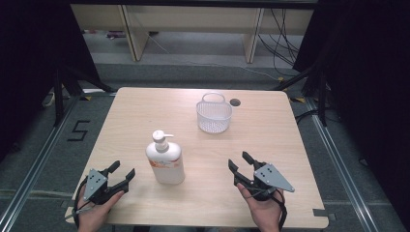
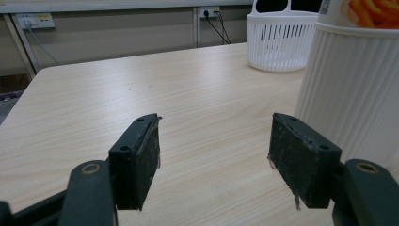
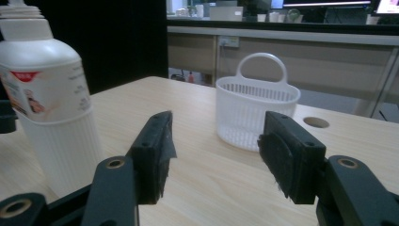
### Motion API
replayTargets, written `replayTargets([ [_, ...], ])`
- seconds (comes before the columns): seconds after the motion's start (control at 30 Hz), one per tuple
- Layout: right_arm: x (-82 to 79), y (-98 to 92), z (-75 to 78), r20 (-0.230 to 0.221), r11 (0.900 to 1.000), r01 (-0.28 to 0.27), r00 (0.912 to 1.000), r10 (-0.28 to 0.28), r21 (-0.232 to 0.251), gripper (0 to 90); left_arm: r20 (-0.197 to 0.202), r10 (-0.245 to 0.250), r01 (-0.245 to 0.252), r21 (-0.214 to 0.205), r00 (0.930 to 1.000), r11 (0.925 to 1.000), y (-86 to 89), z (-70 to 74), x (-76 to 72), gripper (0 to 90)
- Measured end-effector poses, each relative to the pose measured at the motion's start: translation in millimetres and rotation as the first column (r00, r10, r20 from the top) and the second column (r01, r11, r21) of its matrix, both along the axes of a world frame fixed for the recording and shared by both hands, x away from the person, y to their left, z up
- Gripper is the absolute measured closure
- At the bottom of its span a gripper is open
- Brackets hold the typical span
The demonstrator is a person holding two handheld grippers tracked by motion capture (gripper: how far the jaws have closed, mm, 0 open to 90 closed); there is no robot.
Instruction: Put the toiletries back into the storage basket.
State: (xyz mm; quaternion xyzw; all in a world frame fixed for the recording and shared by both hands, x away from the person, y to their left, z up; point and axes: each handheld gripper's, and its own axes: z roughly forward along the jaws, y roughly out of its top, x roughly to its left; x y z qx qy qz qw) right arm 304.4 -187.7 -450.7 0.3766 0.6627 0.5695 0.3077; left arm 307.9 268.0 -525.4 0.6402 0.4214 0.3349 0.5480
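Observation:
A white pump bottle (image 1: 165, 160) with an orange label stands upright on the wooden table (image 1: 145, 111), front centre-left. A white slotted basket (image 1: 214, 115) with a loop handle sits behind it toward the far middle. My left gripper (image 1: 121, 173) rests low at the front left, open, nothing between its pads; the bottle (image 2: 350, 84) rises just right of its jaws and the basket (image 2: 281, 40) lies farther off. My right gripper (image 1: 240, 162) hovers at the front right, open and empty, with the bottle (image 3: 49, 103) to its left and the basket (image 3: 256, 110) ahead.
A round cable hole (image 1: 235, 102) lies in the tabletop right of the basket. The table's front edge runs just under both hands. Desk legs and cables stand on the floor beyond the far edge.

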Motion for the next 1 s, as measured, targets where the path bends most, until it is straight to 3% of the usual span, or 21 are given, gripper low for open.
replayTargets([
  [0.27, 1.8, 33.6, 7.6, 0.005, 0.9976, -0.067, 0.9978, 0.067, 0.02, 45.8, 0.001, 0.017, -0.017, 0.01, 0.9999, 0.9998, 0.0, 0.2, 0.3, 33.7],
  [0.33, 1.2, 41.5, 9.7, 0.001, 0.998, -0.06, 0.9982, 0.06, 0.02, 45.8, 0.01, 0.019, -0.019, -0.006, 0.9998, 0.9998, 0.3, -0.4, 1.1, 33.8],
  [0.37, 2.3, 44.4, 10.8, 0.026, 0.9979, -0.064, 0.9976, 0.064, 0.0, 45.8, 0.009, 0.02, -0.02, -0.005, 0.9998, 0.9998, 0.5, -0.4, 1.1, 33.8],
  [0.4, 0.2, 49.5, 11.8, 0.009, 0.998, -0.061, 0.9981, 0.061, 0.014, 45.8, 0.0, 0.021, -0.021, 0.006, 0.9998, 0.9998, 0.4, 0.3, 0.3, 33.8],
  [0.5, -1.8, 61.6, 15.4, 0.034, 0.9984, -0.056, 0.9979, 0.056, 0.01, 46.2, 0.02, 0.01, -0.01, 0.002, 0.9998, 0.9999, -1.4, -0.6, 1.2, 33.7],
  [0.53, -3.4, 66.4, 17.2, 0.015, 0.9979, -0.061, 0.998, 0.061, 0.02, 46.2, 0.019, 0.01, -0.011, 0.007, 0.9998, 0.9999, -1.8, -0.5, 1.1, 33.7],
  [0.73, -3.4, 94.9, 31.5, 0.034, 0.9952, -0.091, 0.9953, 0.09, 0.036, 46.1, 0.006, 0.014, -0.014, 0.014, 0.9999, 0.9998, -1.9, 0.2, -0.6, 33.5],
  [0.8, -1.4, 103.9, 35.9, 0.05, 0.9965, -0.083, 0.9954, 0.082, 0.011, 46.1, 0.007, 0.011, -0.011, 0.022, 0.9999, 0.9997, -2.1, 0.3, -0.4, 33.4],
  [0.83, -1.7, 107.8, 37.0, 0.029, 0.9958, -0.088, 0.9957, 0.088, 0.024, 46.1, 0.006, 0.011, -0.011, 0.024, 0.9999, 0.9997, -2.3, 0.3, -0.3, 33.4],
  [1.0, 3.0, 128.6, 44.8, 0.037, 0.9927, -0.115, 0.9928, 0.114, 0.037, 46.0, 0.008, 0.016, -0.016, 0.013, 0.9998, 0.9998, -2.3, 0.0, 0.5, 33.4],
])
